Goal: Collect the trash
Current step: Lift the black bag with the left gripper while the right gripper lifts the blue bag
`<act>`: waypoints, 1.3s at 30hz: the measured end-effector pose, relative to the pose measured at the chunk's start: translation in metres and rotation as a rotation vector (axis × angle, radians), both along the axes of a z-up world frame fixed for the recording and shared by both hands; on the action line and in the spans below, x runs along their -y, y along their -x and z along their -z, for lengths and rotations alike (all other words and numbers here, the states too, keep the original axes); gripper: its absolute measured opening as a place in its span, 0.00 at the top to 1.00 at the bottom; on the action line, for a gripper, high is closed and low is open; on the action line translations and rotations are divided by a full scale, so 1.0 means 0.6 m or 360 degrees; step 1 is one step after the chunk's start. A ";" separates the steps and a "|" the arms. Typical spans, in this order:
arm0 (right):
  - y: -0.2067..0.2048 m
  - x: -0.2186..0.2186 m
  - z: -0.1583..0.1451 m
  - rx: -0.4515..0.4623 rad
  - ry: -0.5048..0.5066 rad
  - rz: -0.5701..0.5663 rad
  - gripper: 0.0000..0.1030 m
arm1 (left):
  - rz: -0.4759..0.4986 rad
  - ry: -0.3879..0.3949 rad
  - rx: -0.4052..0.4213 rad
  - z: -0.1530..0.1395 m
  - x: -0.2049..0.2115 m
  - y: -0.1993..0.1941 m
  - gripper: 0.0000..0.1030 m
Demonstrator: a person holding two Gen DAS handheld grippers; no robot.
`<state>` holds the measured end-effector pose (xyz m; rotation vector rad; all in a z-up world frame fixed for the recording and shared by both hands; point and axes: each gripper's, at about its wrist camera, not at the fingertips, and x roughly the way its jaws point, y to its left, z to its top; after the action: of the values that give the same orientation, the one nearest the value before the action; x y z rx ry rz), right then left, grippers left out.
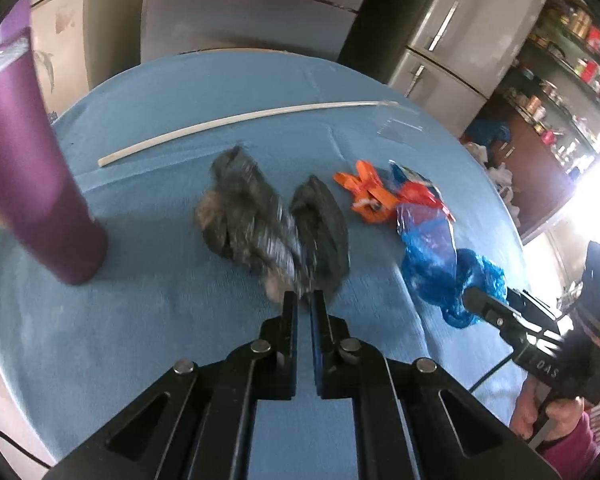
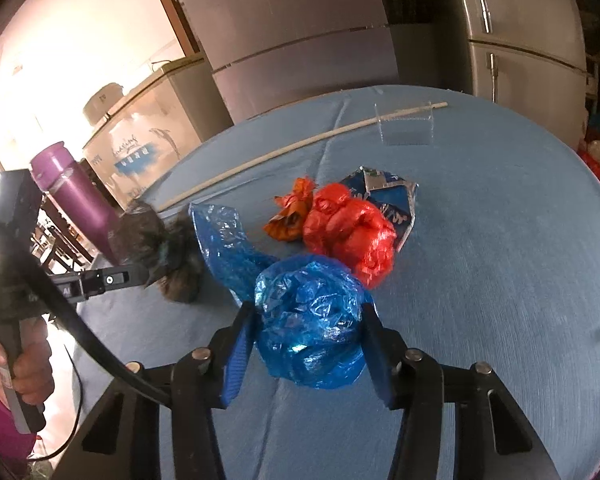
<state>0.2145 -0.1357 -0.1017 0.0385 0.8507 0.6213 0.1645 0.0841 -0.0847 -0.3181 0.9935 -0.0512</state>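
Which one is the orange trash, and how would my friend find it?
Look at the blue tablecloth, in the middle of the trash pile. The orange wrapper is the small knotted scrap touching the red bag, on its left. It is smaller and duller than that shiny red bag.

This is a home kitchen or dining corner. Two tall grey refrigerators [image 1: 456, 36] stand behind a round desk [image 1: 180, 340] covered in a blue cloth. Open shelves [image 1: 568, 64] at the right are crowded with metal pots, tins and jars. A chest freezer [image 2: 148, 128] with a dolphin picture sits by the bright wall, and a purple flask [image 2: 76, 200] stands on the desk.
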 end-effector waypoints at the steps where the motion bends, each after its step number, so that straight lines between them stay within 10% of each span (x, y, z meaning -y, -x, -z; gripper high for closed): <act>1: 0.010 0.006 -0.004 -0.0003 -0.0018 0.0005 0.48 | 0.0015 -0.0003 0.0007 -0.003 0.005 0.009 0.94; 8: 0.063 0.053 -0.021 -0.0043 -0.0111 0.0083 0.48 | -0.0017 -0.0072 0.0038 -0.023 0.015 0.036 0.91; 12: 0.080 0.081 -0.015 -0.0099 -0.0143 0.0141 0.48 | -0.0155 -0.0099 0.0064 -0.030 -0.006 0.014 0.24; 19: 0.103 0.108 -0.009 -0.0136 -0.0173 0.0196 0.48 | -0.0210 -0.0234 -0.0043 0.013 0.008 -0.088 0.24; 22: 0.111 0.118 -0.013 -0.0127 -0.0182 0.0214 0.47 | -0.0223 -0.0215 -0.0104 0.045 0.006 -0.104 0.55; 39: 0.141 0.137 -0.047 -0.0037 -0.0225 0.0275 0.47 | 0.0046 -0.0189 0.0140 -0.044 0.095 0.058 0.68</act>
<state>0.1301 -0.2179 -0.0734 0.2457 0.8152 0.5184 0.1297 0.0270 -0.0582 -0.1914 0.9097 -0.0319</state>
